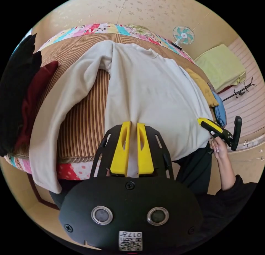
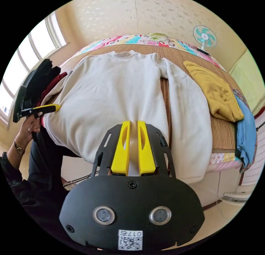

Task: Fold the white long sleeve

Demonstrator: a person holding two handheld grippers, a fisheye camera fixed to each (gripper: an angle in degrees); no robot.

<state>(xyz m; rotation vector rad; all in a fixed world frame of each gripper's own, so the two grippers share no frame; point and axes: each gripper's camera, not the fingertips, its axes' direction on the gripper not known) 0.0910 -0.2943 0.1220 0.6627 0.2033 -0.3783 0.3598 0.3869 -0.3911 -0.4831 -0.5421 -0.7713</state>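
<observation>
Striped bed [image 1: 82,122], white long sleeve [image 1: 154,100] hem overhanging

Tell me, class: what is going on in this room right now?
A person holds a gripper in each hand and is working on a white long-sleeved top spread flat on a striped brown bed mat. The left gripper and right gripper each pinch the top's near hem between closed yellow jaws. No fold has been made yet. A mustard-yellow garment lies beside it.

Mirrored digits beside a code square on a white sticker [image 1: 130,240], bottom centre of the left gripper view; same sticker [image 2: 130,240] in the right gripper view. Elsewhere, nothing legible.
</observation>
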